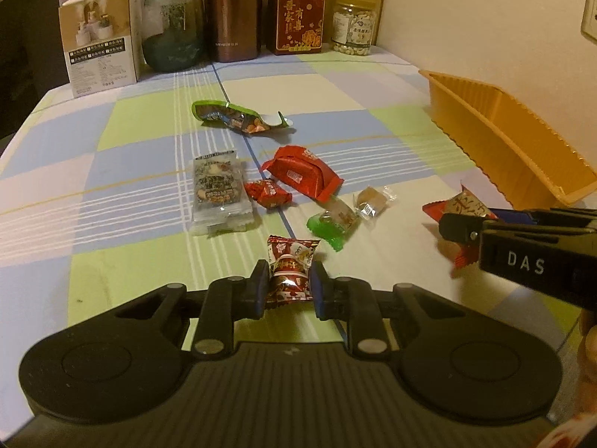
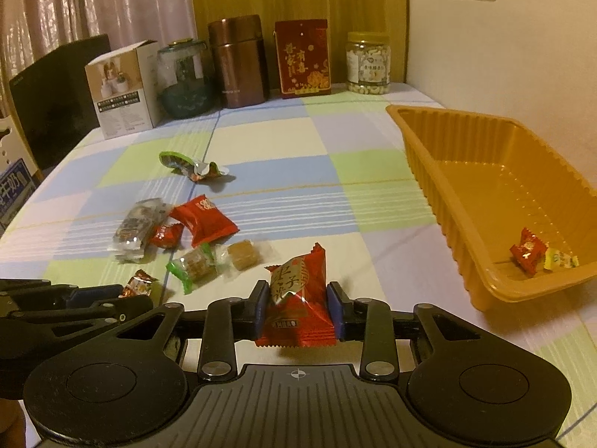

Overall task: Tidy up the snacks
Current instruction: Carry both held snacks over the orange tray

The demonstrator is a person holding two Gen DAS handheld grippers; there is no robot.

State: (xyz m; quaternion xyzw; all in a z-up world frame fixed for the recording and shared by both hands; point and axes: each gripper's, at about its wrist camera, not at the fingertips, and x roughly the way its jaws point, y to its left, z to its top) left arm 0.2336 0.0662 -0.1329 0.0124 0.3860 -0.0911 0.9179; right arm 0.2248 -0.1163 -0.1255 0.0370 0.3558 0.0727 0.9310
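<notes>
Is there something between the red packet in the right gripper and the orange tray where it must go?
Nothing visible. The right gripper holds the red packet; between it and the orange tray only bare tablecloth shows. Two small candies lie in the tray's near corner.

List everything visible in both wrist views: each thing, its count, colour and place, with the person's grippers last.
Orange ribbed plastic tray: one, table's right side.
Wrapped snacks in tray: two, one red, one yellow, near corner.
Loose wrapped snacks on checked tablecloth: six; green, silver, red and clear; table centre.
White cardboard box: one, back left.
Teal glass jar: one, back row.
Brown metal canister: one, back row.
Red printed box: one, back row.
Clear nut jar: one, back right.
Left gripper: shut on small red-and-white candy.
Right gripper: shut on red sachet.
</notes>
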